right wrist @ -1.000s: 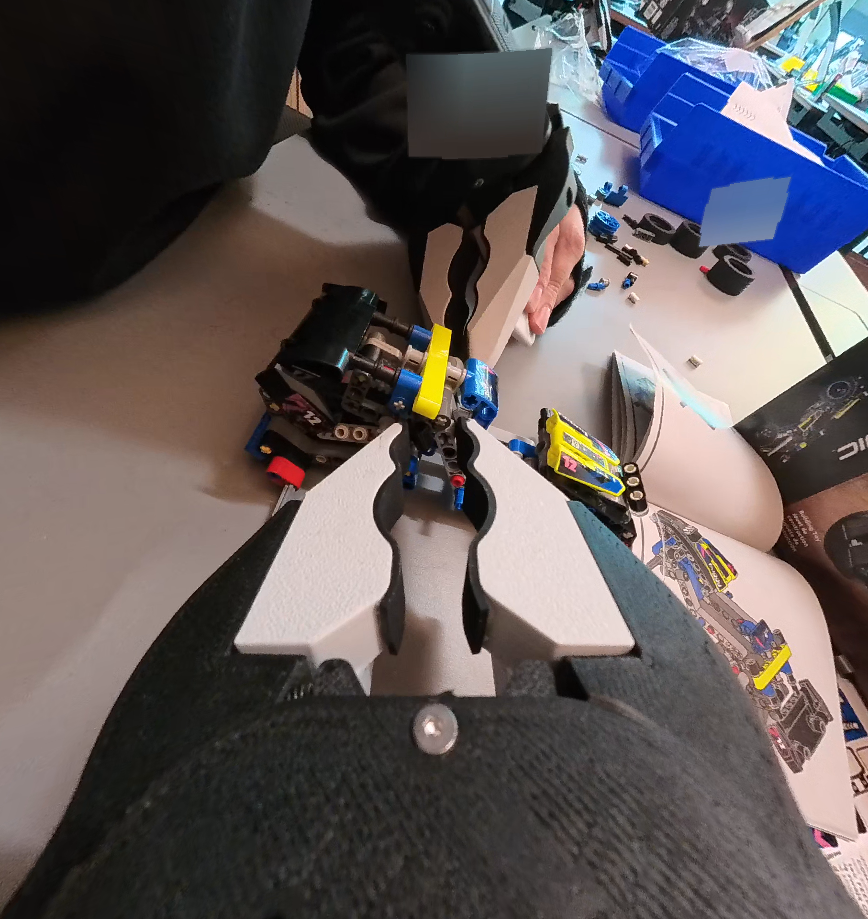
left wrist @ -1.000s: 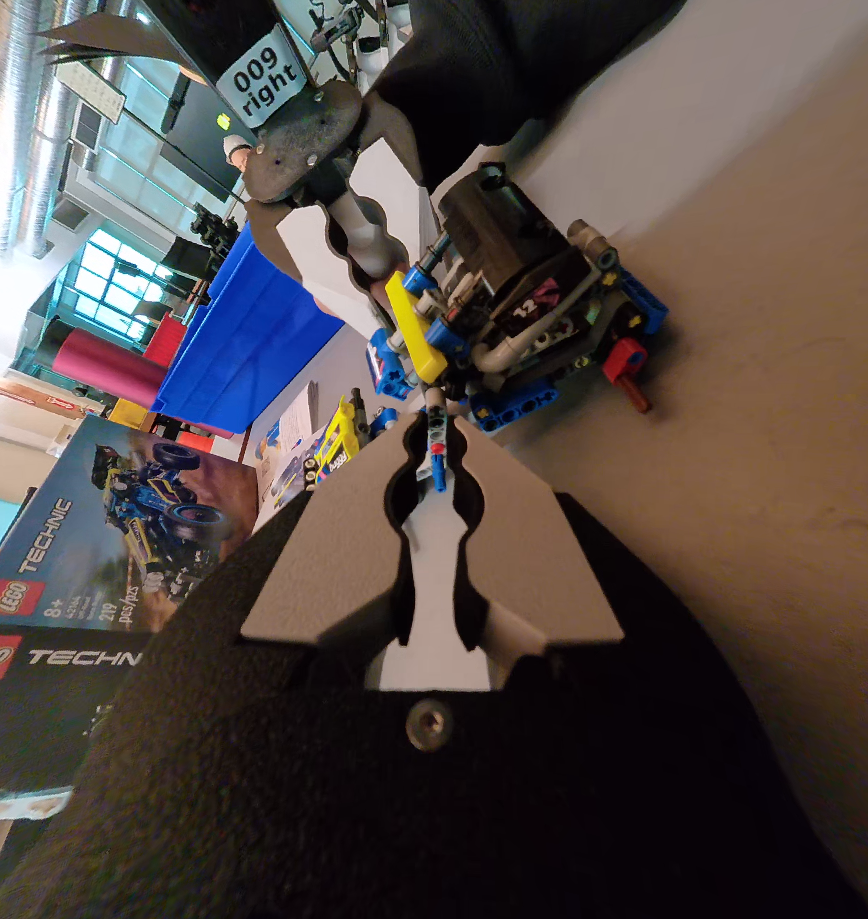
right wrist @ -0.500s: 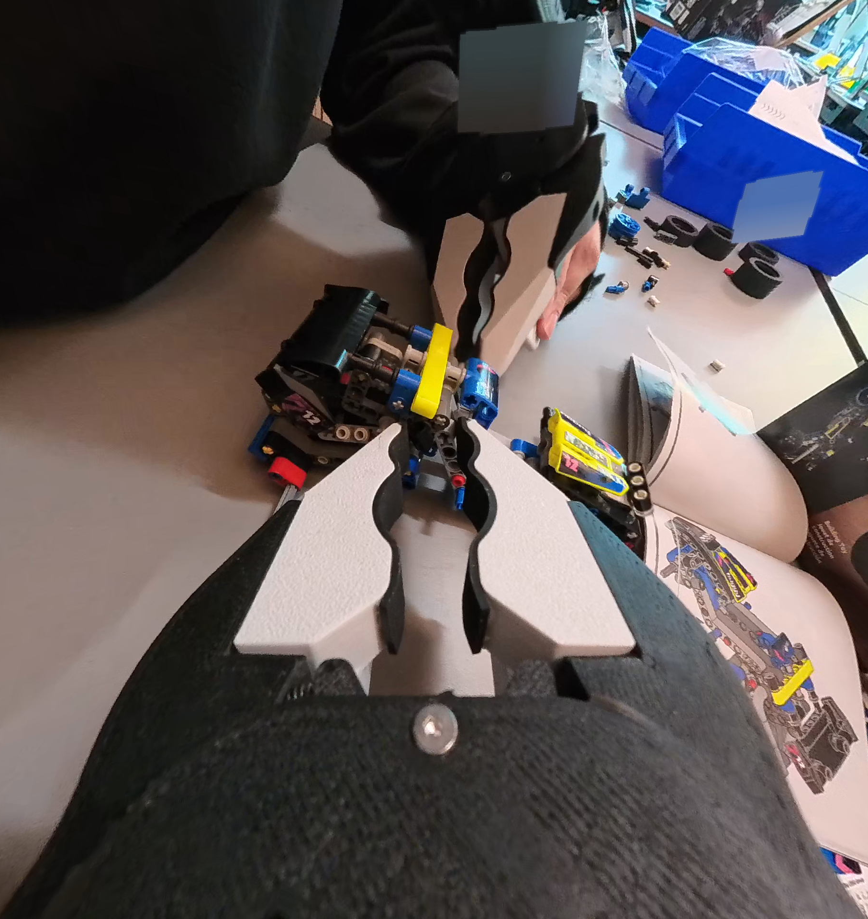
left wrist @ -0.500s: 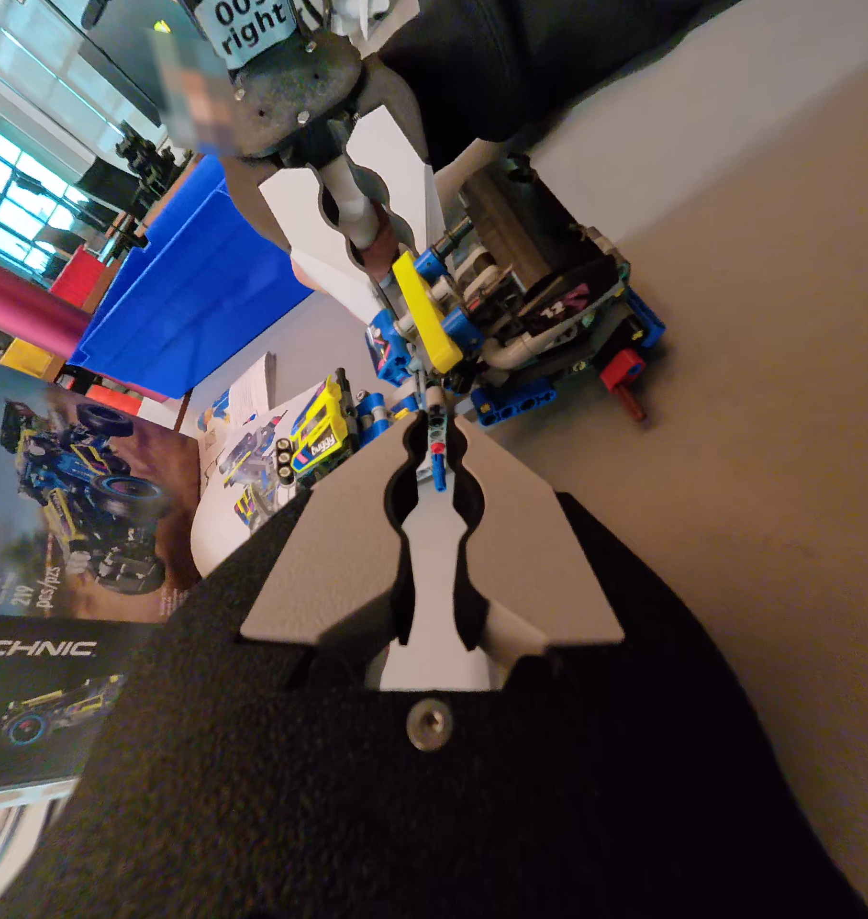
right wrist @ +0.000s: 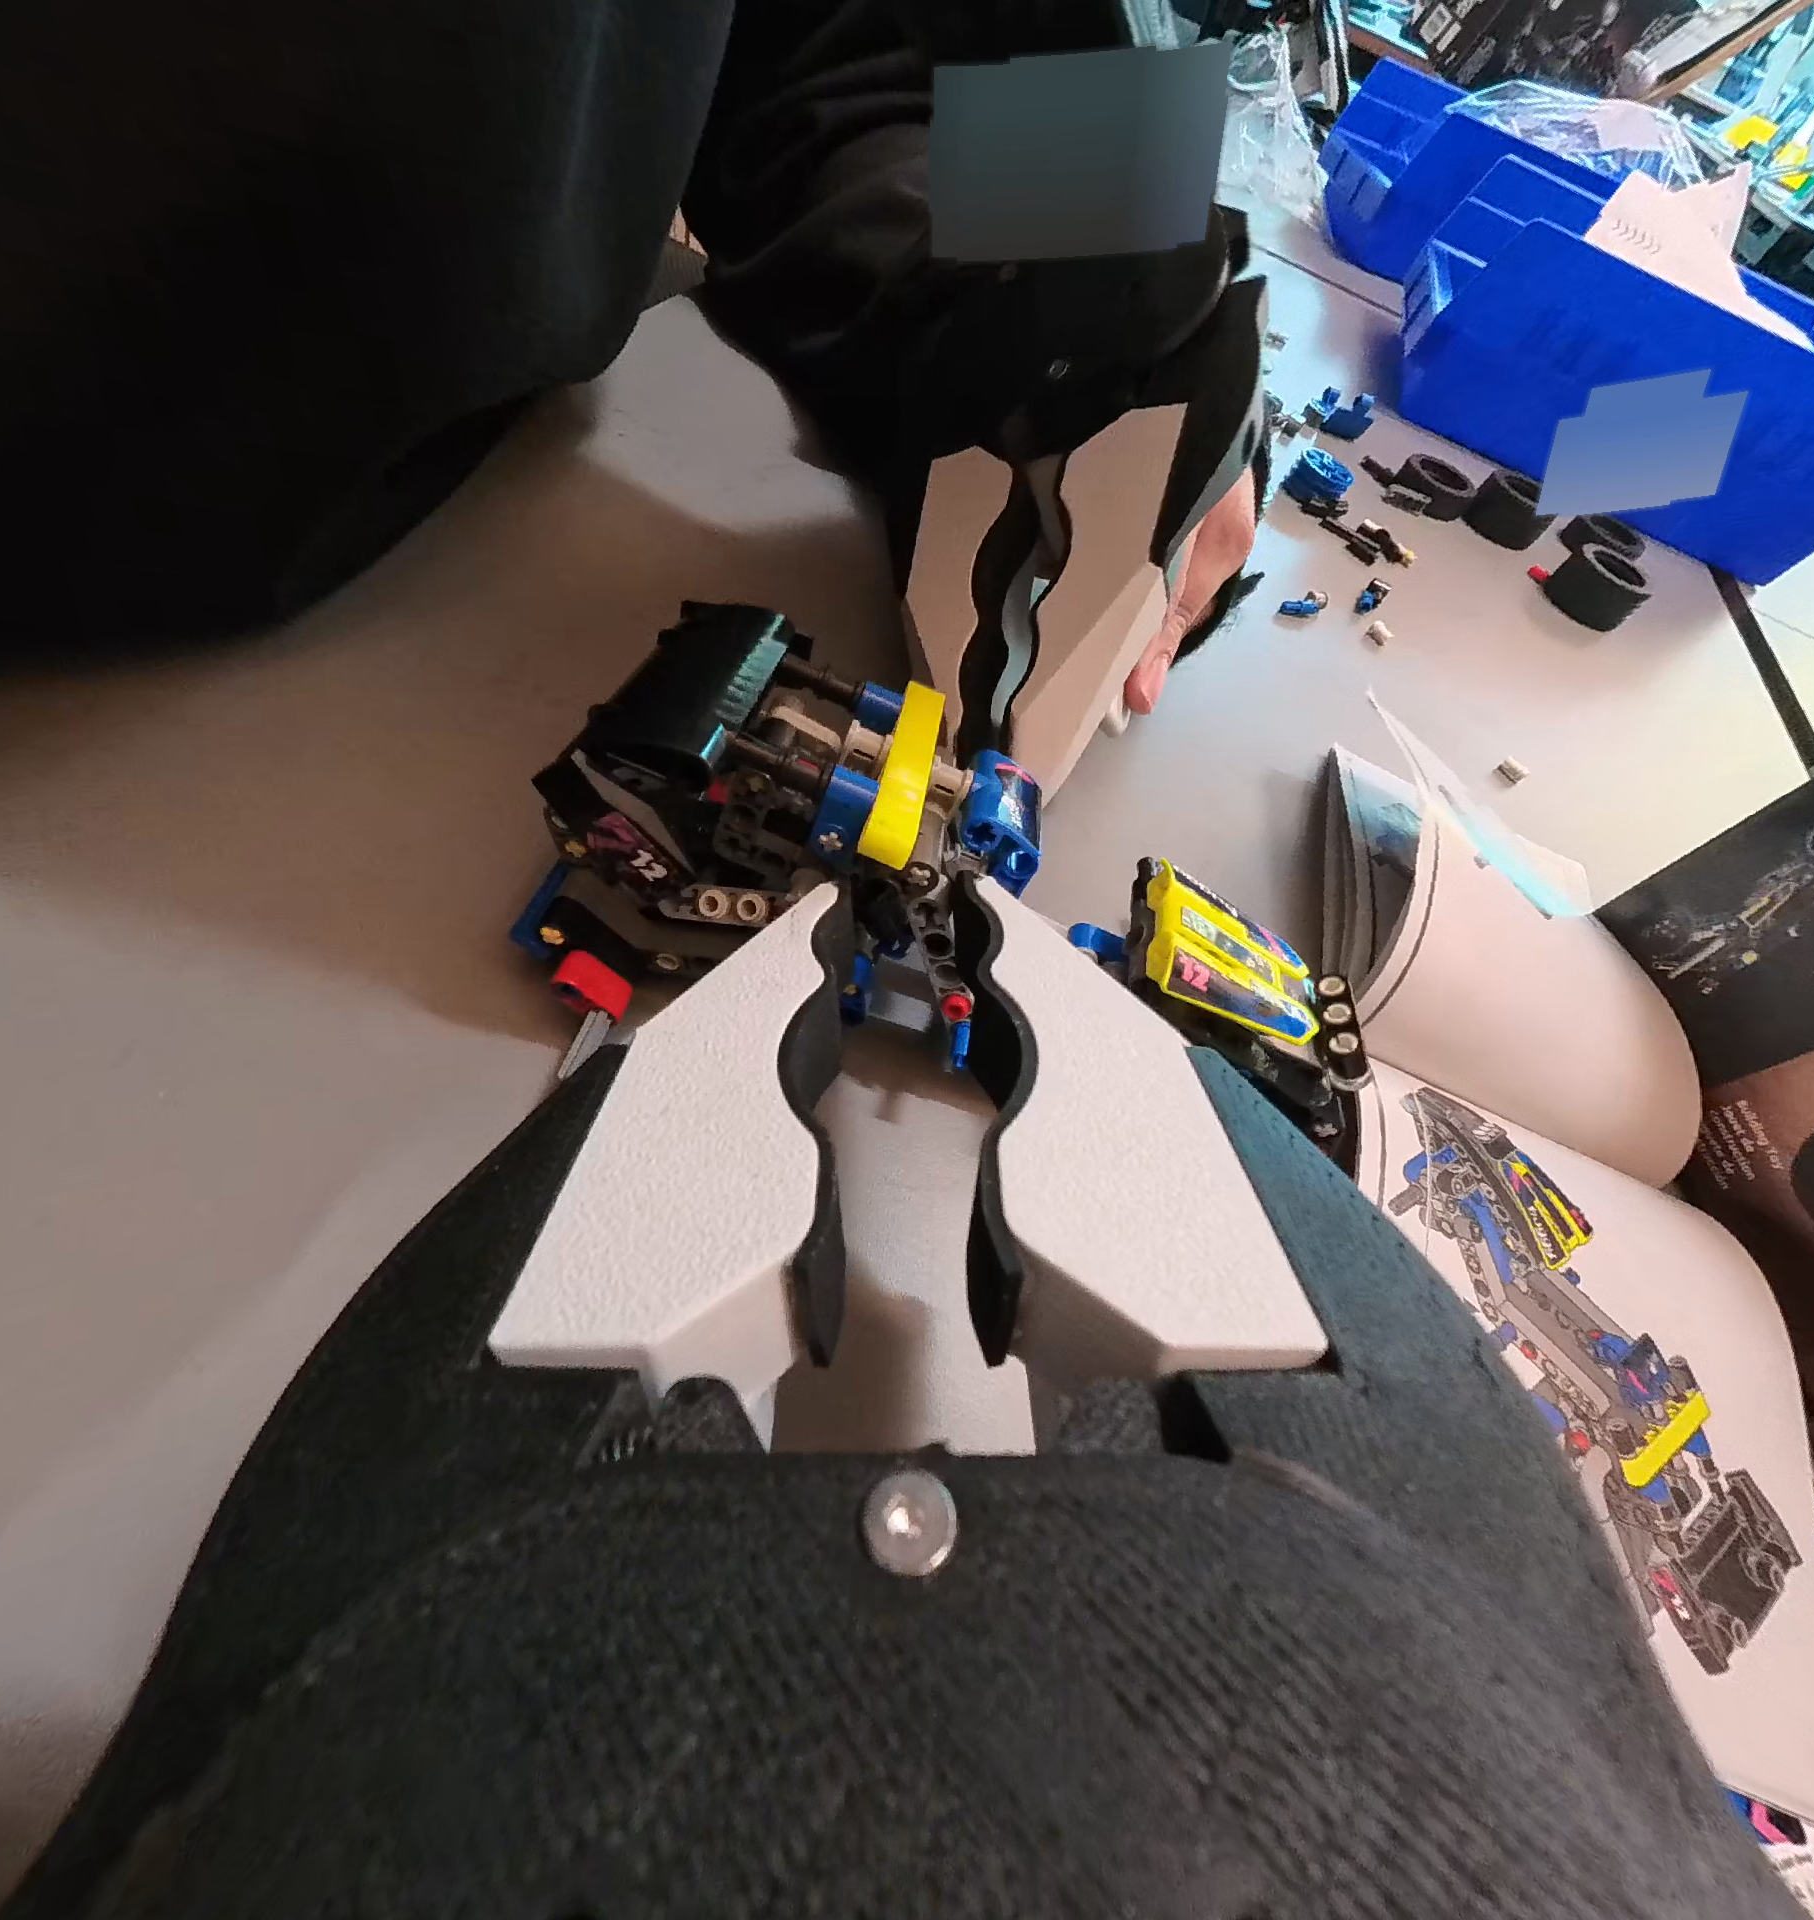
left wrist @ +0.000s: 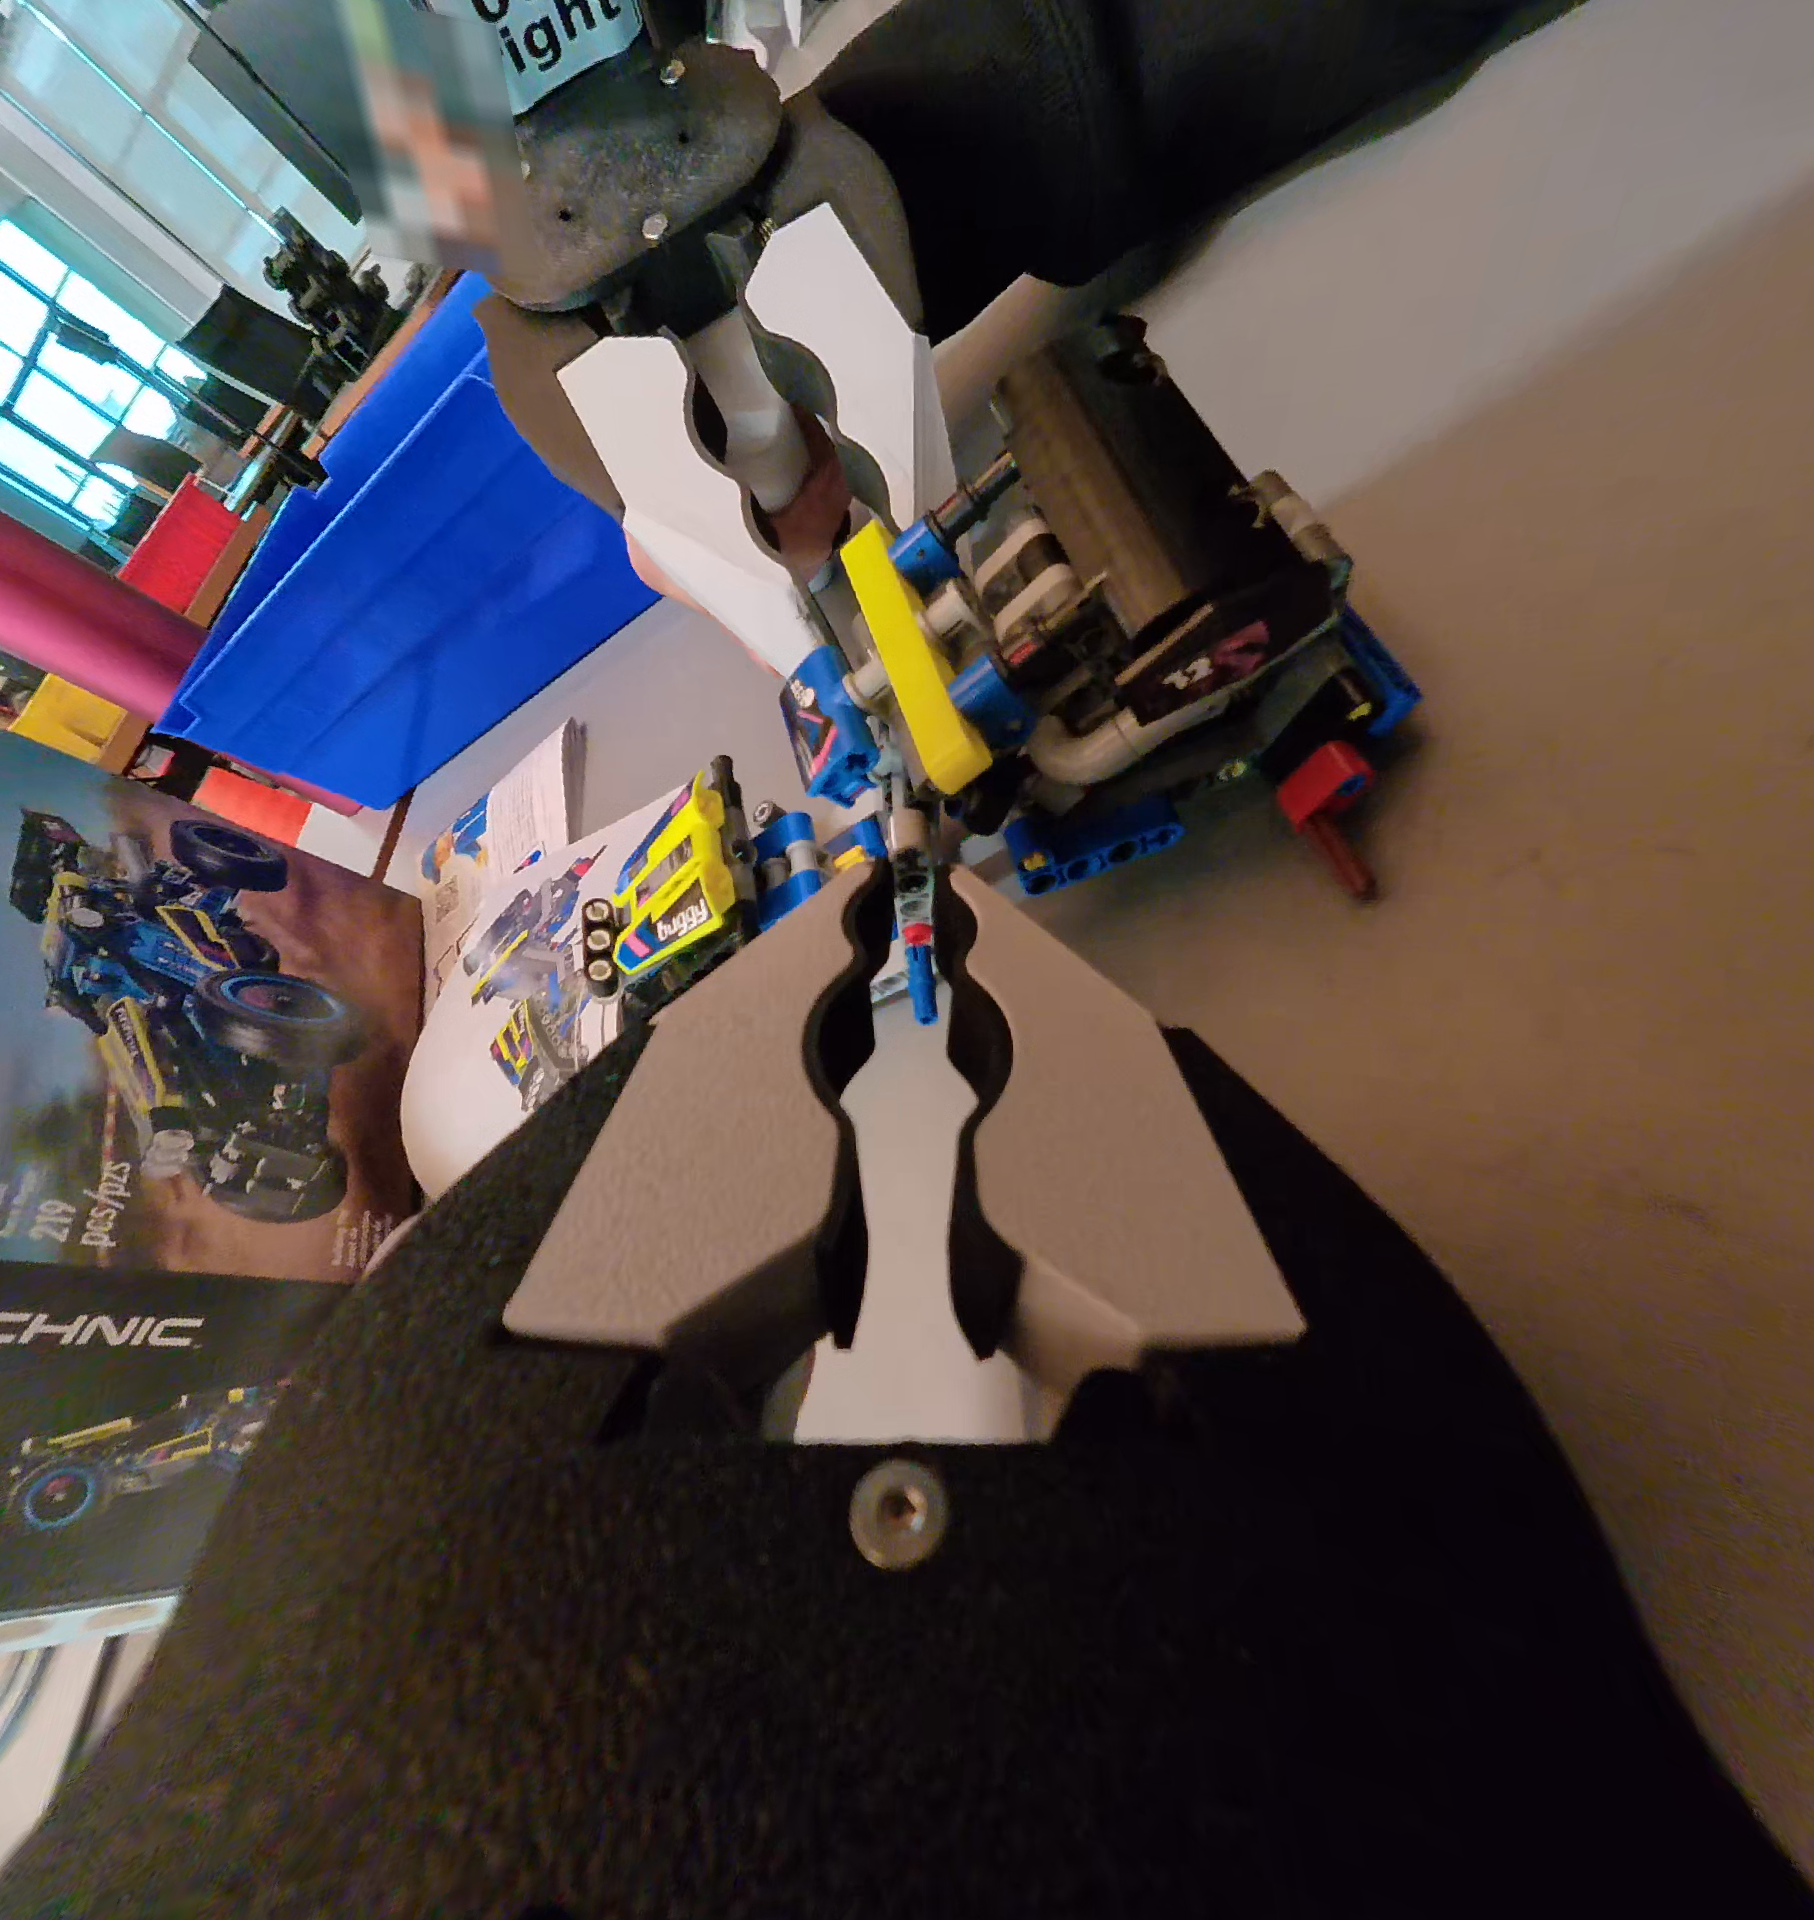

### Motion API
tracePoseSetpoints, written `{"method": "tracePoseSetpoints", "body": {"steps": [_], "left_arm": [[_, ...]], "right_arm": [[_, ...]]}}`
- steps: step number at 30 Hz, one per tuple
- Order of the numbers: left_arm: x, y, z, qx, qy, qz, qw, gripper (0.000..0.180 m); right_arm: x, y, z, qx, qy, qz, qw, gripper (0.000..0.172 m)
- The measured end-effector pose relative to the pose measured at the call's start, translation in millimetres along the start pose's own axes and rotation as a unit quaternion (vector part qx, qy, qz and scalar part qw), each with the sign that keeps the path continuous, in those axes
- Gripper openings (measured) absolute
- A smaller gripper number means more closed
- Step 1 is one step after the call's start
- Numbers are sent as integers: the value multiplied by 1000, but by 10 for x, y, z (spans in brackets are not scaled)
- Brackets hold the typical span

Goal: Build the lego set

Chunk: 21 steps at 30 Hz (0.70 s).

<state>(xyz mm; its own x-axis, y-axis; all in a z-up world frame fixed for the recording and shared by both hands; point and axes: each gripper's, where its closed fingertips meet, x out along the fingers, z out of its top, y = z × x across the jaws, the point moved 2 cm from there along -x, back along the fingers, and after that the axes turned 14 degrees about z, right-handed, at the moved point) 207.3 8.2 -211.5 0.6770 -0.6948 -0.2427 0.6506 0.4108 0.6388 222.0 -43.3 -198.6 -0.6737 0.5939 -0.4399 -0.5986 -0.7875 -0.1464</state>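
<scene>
A partly built brick car model (left wrist: 1173, 644) with a yellow beam (left wrist: 913, 665) lies on the grey table (left wrist: 1505, 935). In the left wrist view my left gripper (left wrist: 908, 894) is shut on a thin grey beam (left wrist: 913, 883) with a red and a blue pin that sticks out of the model. In the right wrist view my right gripper (right wrist: 892, 914) is shut on the dark grey arm section (right wrist: 934, 935) under the yellow beam (right wrist: 903, 769). Each gripper meets the model (right wrist: 674, 790) from the opposite side: the left gripper (right wrist: 976, 738) shows beyond the yellow beam, and so does the right gripper (left wrist: 809, 561).
A yellow and blue body panel piece (right wrist: 1225, 956) lies on an open instruction booklet (right wrist: 1505, 1039). Blue bins (right wrist: 1609, 343), black tyres (right wrist: 1599, 561) and small loose parts sit at the back right. The set's box (left wrist: 155, 987) lies beside the booklet. A person's dark sleeve (right wrist: 259, 260) is close behind the model. My left and right fingertips are right by each other.
Both grippers keep their hold on the model. The left gripper has drifted slightly, so the box and bins shift in its view. The model has hardly moved.
</scene>
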Motion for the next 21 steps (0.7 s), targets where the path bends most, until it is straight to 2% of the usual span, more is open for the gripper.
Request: {"method": "tracePoseSetpoints", "body": {"steps": [10,21], "left_arm": [[-16,-45,-18,34,-16,-16,999,4],[34,-14,2,46,-18,17,999,4]], "right_arm": [[-5,4,3,-1,-1,0,1000,16],[-13,-18,3,-6,0,-16,1000,16]]}}
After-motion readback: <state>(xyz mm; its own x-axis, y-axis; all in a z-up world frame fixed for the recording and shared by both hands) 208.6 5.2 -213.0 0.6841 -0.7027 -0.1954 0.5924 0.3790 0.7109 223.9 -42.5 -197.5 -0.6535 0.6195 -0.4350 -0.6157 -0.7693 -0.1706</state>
